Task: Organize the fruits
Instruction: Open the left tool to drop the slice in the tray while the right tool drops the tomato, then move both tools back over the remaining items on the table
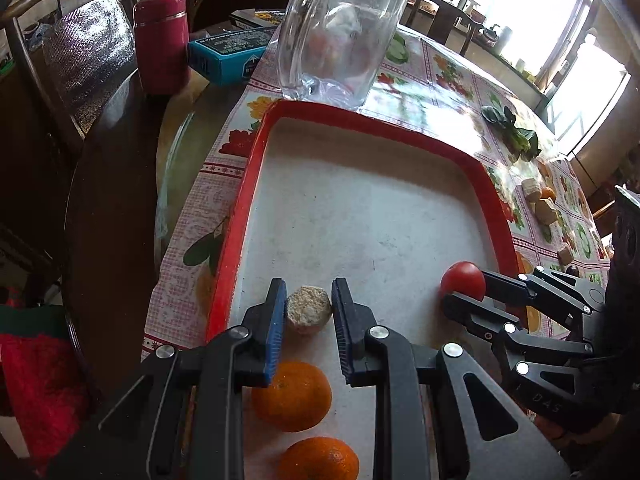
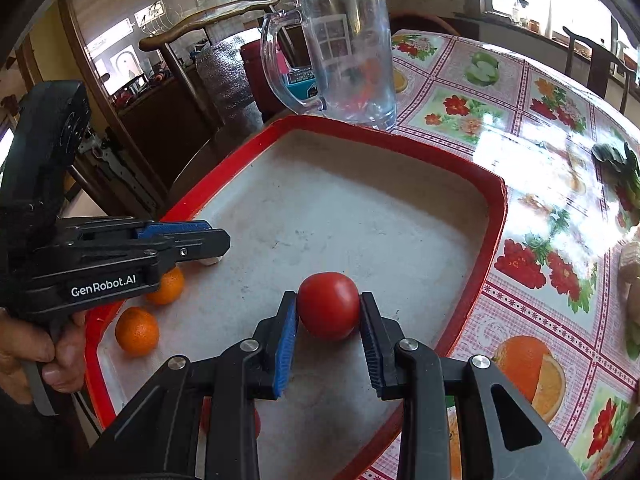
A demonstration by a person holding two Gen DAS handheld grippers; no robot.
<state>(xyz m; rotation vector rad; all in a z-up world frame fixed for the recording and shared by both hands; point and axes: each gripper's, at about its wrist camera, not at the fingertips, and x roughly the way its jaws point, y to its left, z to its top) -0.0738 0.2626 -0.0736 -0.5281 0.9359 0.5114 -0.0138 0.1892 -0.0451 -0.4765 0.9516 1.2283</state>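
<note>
A red-rimmed tray (image 1: 236,216) (image 2: 490,240) with a white floor lies on the table. My left gripper (image 1: 309,306) is shut on a beige round piece (image 1: 309,310) that rests on the tray floor. Two oranges (image 1: 292,396) (image 1: 318,458) lie on the tray just beneath it; they also show in the right wrist view (image 2: 137,331) (image 2: 170,286). My right gripper (image 2: 329,312) is shut on a red tomato (image 2: 329,305) low over the tray's right side; the tomato also shows in the left wrist view (image 1: 463,280). Another red fruit (image 2: 256,420) is partly hidden under the right gripper.
A clear glass mug (image 1: 340,32) (image 2: 344,56) stands just behind the tray. A maroon flask (image 1: 162,42) and a blue box (image 1: 228,54) sit at the back left. Leafy greens (image 1: 514,132) and several beige food chunks (image 1: 540,204) lie on the flowered tablecloth to the right.
</note>
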